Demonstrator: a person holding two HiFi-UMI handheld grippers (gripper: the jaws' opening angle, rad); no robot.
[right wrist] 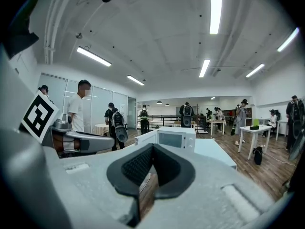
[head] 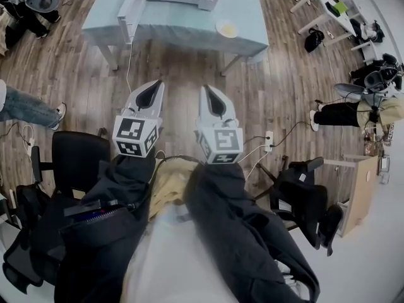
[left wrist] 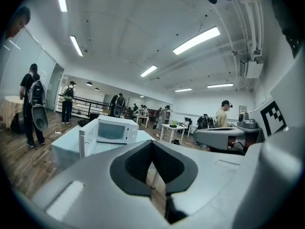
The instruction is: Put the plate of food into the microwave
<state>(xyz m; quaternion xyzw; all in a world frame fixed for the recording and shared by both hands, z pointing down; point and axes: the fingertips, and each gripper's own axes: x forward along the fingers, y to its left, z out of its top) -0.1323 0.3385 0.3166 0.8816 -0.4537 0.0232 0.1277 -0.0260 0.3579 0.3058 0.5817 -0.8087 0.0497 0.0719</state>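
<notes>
Left tongs (head: pixel 158 83), right tongs (head: pixel 205 88) closed; wood floor (head: pixel 183 68), table (head: pixel 183 25) ahead

The left gripper (left wrist: pixel 152 146) points at the microwave (left wrist: pixel 116 130), jaws closed together, nothing between them. The microwave's door (left wrist: pixel 88 138) is swung open, and a pale table (left wrist: pixel 64 149) is beneath it.

Big open lab-like hall: wood floor (head: pixel 189 68), ceiling strip lights (left wrist: pixel 196 40), scattered white tables (right wrist: pixel 255 130), office chairs (head: pixel 79 160) near, many people (left wrist: pixel 67 104) standing far off.
</notes>
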